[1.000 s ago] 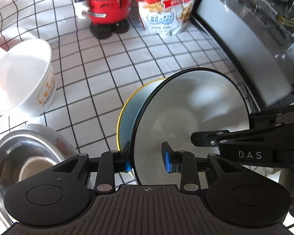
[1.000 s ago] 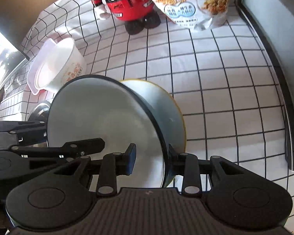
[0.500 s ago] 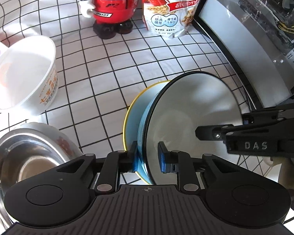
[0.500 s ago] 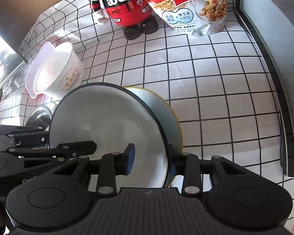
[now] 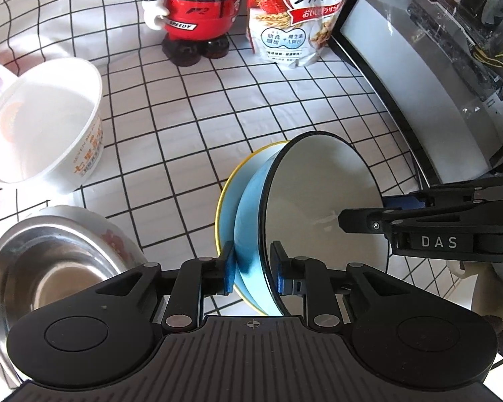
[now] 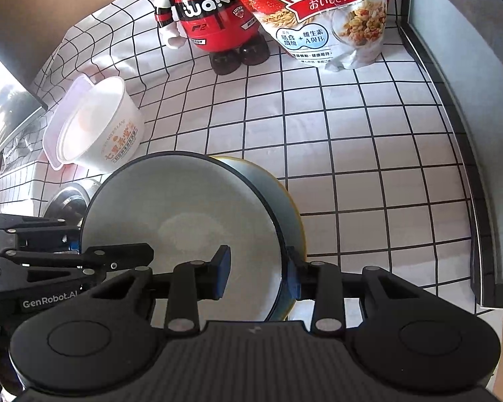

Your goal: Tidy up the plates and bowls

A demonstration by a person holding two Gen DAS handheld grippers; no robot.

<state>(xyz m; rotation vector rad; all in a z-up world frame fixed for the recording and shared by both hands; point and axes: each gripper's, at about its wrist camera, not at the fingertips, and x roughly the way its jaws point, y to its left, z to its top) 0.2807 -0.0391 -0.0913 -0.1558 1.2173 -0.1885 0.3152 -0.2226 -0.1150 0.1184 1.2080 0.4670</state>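
Two tongs, left (image 5: 253, 269) and right (image 6: 256, 276), each clamped one black-rimmed blue enamel bowl (image 5: 315, 221), nested in one yellow-rimmed bowl (image 5: 231, 181).

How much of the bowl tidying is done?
Done: the blue bowl sits nested in the yellow-rimmed bowl. In hand: both are tipped up on edge, with the right claw gripping their rims and the left claw, jaws just closing, over the blue bowl's wall. Left: the steel bowl and the white paper bowl stand apart on the checked cloth, not yet stacked.
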